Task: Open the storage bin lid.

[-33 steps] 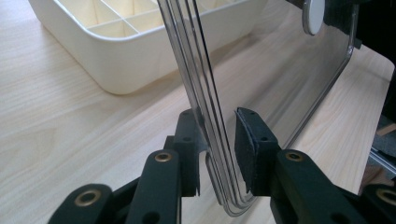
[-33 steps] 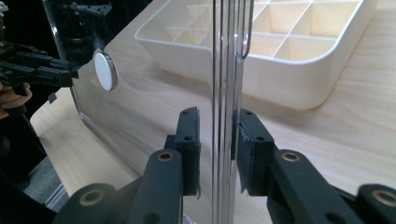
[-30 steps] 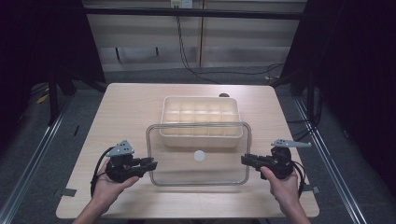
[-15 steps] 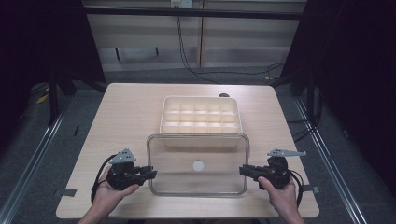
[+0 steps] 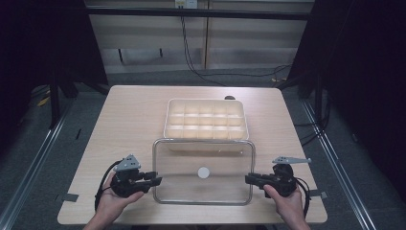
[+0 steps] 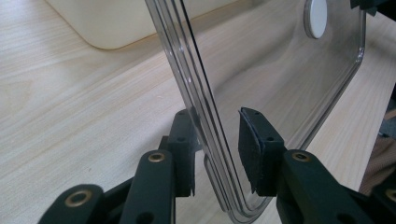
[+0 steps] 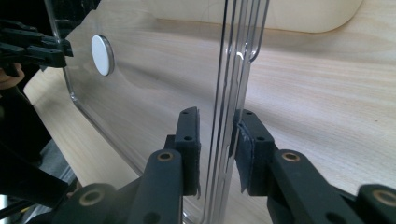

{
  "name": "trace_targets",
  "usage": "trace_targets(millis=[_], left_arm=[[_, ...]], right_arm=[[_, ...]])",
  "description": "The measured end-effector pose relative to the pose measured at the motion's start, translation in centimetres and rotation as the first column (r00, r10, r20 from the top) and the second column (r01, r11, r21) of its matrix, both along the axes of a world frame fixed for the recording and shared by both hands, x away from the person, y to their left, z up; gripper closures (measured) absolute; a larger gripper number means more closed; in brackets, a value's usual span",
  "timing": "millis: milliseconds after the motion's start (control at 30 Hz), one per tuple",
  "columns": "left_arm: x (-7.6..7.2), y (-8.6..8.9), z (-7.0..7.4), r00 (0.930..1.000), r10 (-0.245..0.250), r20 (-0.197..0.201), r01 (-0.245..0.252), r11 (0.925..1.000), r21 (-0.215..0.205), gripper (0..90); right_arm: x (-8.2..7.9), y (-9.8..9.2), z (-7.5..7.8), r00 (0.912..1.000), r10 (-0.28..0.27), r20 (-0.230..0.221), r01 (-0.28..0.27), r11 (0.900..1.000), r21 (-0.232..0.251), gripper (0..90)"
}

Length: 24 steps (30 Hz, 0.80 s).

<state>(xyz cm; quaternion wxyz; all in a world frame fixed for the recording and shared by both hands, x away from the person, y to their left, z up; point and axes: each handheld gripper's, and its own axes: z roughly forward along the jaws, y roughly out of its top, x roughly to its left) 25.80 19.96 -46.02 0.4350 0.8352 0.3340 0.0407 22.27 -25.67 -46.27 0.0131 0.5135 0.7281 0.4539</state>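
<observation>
A clear plastic lid [image 5: 191, 189] with a white round disc [image 5: 204, 172] lies flat on the table, just in front of a cream compartment box [image 5: 206, 120]. My left gripper [image 5: 155, 181] is at the lid's left edge. In the left gripper view the lid's rim [image 6: 196, 93] passes between the jaws of that gripper [image 6: 217, 135], and the right pad [image 6: 250, 149] stands clear of it. My right gripper [image 5: 249, 179] is at the lid's right edge. Its jaws [image 7: 217, 126] straddle the rim [image 7: 233, 70] with a small gap at the left pad [image 7: 190, 149]. Both are open.
The light wooden table [image 5: 134, 120] has bare surface on both sides of the box. The cream box [image 6: 116, 18] stands open with several empty compartments. Dark floor and metal rails surround the table; cables run behind its far edge.
The lid has come toward the person, from over the box's front down onto the table. Both hands moved back with it, and the jaws have loosened on the rim.
</observation>
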Motion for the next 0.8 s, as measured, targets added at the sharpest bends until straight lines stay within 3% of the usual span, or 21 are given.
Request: trace_targets(millis=[267, 800], left_arm=[[-0.6, 0.4, -0.5, 0.9998, -0.018, -0.01, 0.018, 0.9998, -0.007, 65.2], [0.5, -0.1, -1.6, 0.9988, -0.002, -0.049, 0.003, 0.9997, 0.024, 58.4]], right_arm=[[-0.7, 0.5, -0.1, 1.0, -0.004, -0.003, 0.004, 0.999, -0.035, 70.5], [0.3, 0.6, -1.2, 0.9991, -0.004, -0.043, 0.002, 0.999, -0.05, 65.6]])
